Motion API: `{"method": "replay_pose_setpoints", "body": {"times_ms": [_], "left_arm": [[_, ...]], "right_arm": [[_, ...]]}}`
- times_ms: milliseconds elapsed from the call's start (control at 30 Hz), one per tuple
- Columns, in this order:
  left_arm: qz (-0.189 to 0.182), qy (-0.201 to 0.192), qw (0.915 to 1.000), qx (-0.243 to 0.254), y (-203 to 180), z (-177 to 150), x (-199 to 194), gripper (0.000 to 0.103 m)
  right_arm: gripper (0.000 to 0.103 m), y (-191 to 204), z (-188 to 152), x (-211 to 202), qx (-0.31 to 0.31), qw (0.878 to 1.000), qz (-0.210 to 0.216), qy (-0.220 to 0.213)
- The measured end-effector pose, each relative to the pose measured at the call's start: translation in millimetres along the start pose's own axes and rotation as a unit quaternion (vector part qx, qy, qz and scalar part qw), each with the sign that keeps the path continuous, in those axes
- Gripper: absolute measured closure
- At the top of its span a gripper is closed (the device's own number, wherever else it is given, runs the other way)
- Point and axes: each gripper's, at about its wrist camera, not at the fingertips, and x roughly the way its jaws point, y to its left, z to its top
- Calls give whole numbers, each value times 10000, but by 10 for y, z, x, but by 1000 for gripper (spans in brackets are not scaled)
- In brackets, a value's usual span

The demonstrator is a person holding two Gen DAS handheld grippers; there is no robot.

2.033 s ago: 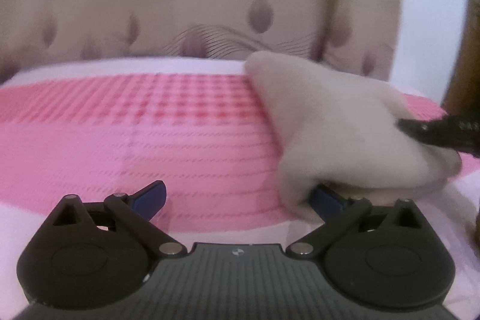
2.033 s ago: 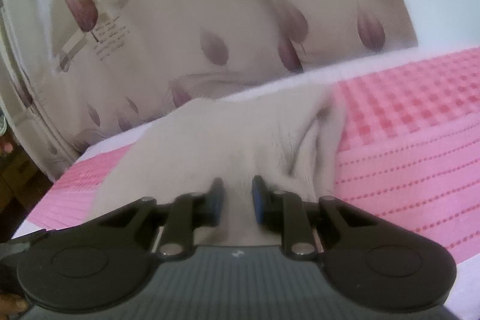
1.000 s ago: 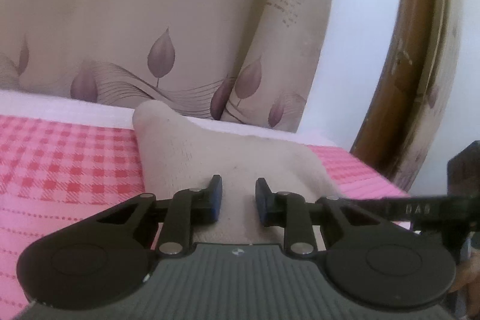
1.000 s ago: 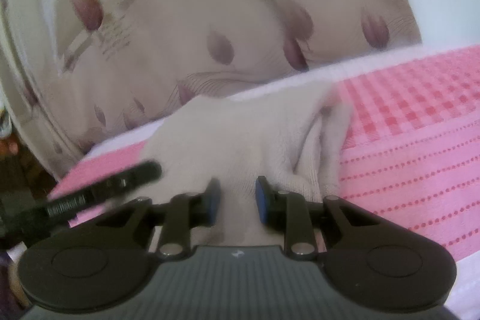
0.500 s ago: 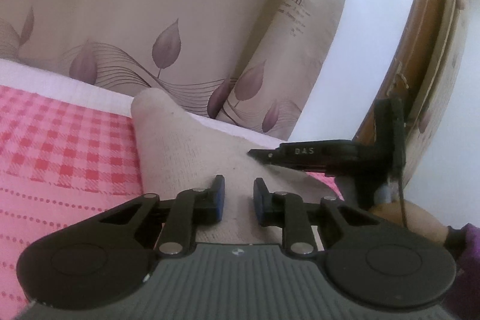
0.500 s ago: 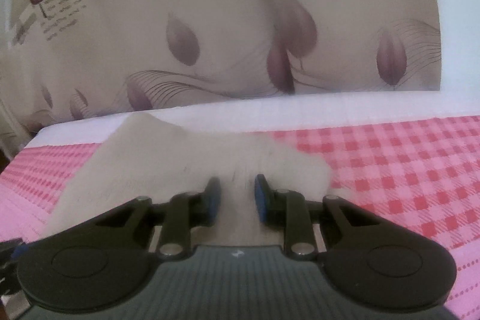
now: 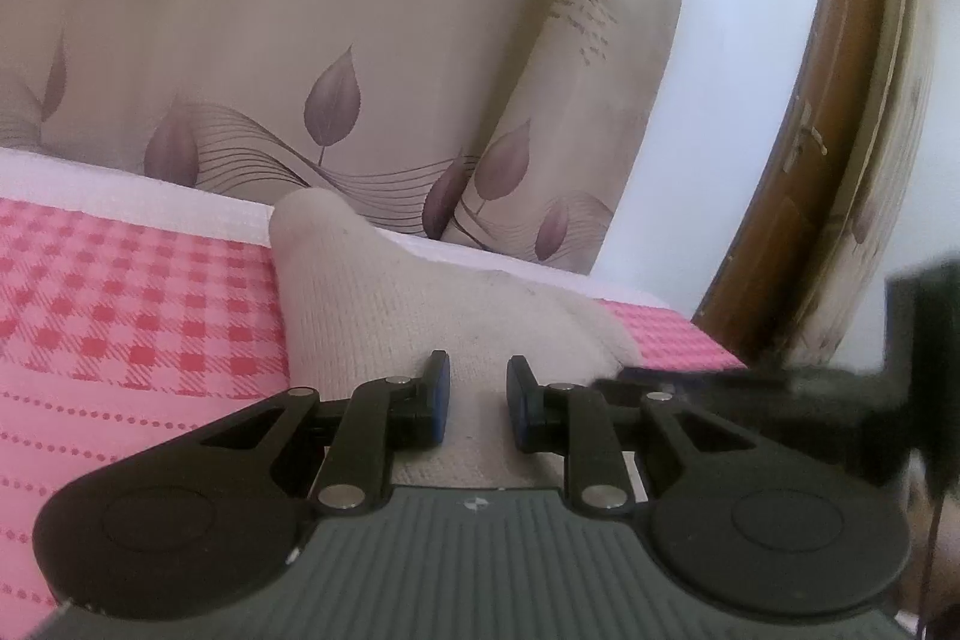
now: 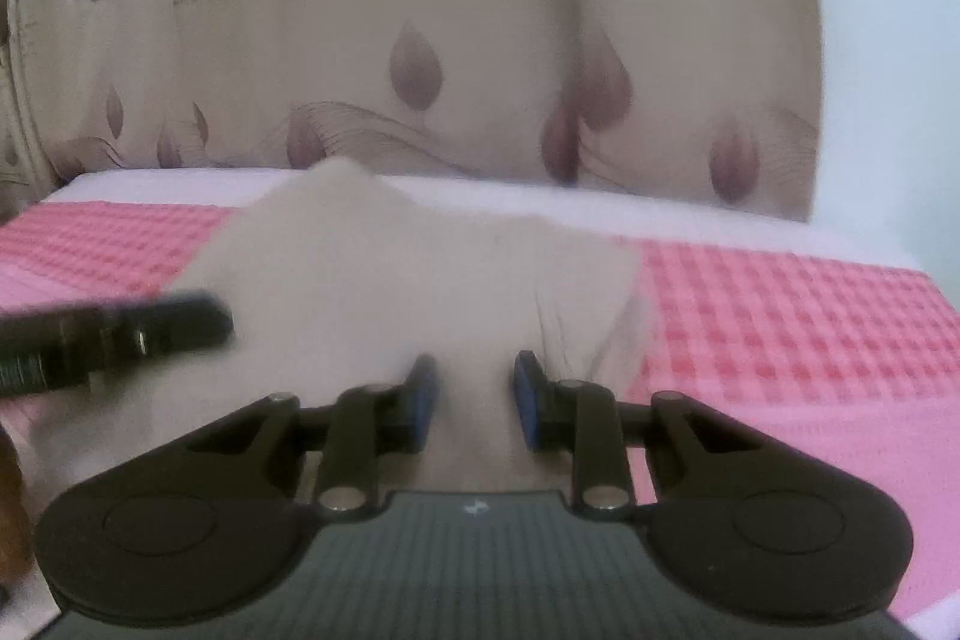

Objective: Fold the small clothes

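1. Your backdrop is the curtain [image 7: 300, 40], smooth beige cloth printed with mauve leaves, thin wavy lines and some lettering; it fills the upper half of both views.
2. Under it lies the bed cover [image 7: 120, 328], a woven pink fabric with red checks further up the frame, dotted stripes lower down and a white border along its top edge.
3. A curved brown wooden frame [image 7: 840, 160] runs down the right side of your left view.
4. The small garment [image 7: 384, 316] is a soft, ribbed, cream knit, bunched into a peaked mound at the centre of each view, resting on the cover.
5. Your left gripper [image 7: 478, 400] points slightly down, jaws narrow with blue pads, and the cream knit runs up between them; it looks pinched, though the contact is hard to see.
6. Your right gripper [image 8: 474, 400] is tilted down over the same cloth, jaws narrow and opening, fabric between them; the view is blurred.
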Motion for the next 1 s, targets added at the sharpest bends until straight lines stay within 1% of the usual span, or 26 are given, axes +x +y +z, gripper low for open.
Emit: {"method": "replay_pose_setpoints", "body": {"times_ms": [100,167,1000], "left_arm": [[55,-1,10000,78,-25,-5,4,77],[86,-4,9999,117,-32,-7,6,77],[170,-17,9994,294,-57,-24,-8,77]], "right_arm": [[76,5,-93,-36,138,9997,-80,-210],[76,70,-91,-41,4,9994,-194,-283],[75,100,-92,-78,-74,9991,-248,-328]]}}
